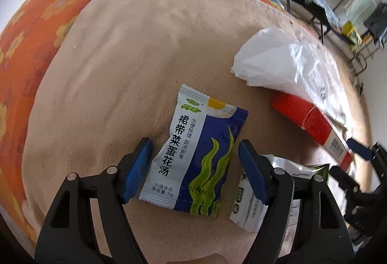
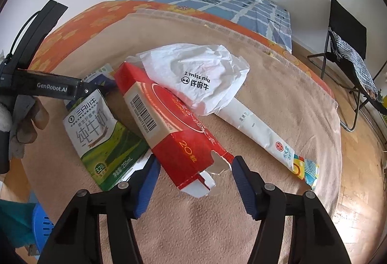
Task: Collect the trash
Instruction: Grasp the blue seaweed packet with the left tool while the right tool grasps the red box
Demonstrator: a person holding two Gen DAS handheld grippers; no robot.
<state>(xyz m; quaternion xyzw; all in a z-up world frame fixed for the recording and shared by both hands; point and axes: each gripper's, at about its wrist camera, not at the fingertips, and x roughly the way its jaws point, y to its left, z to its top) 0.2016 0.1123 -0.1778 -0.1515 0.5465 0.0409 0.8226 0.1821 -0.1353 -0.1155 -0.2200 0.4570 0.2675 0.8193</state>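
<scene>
The trash lies on a beige blanket spread over a bed. The red carton serves as landmark. It lies slanted across the middle of the blanket, its torn, opened end toward the right gripper.

The right gripper's fingers are spread wide, one on each side of that torn end, and grasp nothing; whether they touch the carton I cannot tell.

A crumpled white plastic bag rests on the far end of the red carton. From under the bag a long white sachet runs out to the right of the carton.

Left of the red carton, partly under it, lies a green and white milk carton.

Farther left of the red carton, flat on the blanket, lies a blue and white soup packet. The left gripper hangs over it with fingers released, one on each side of the packet, not closed on it.
</scene>
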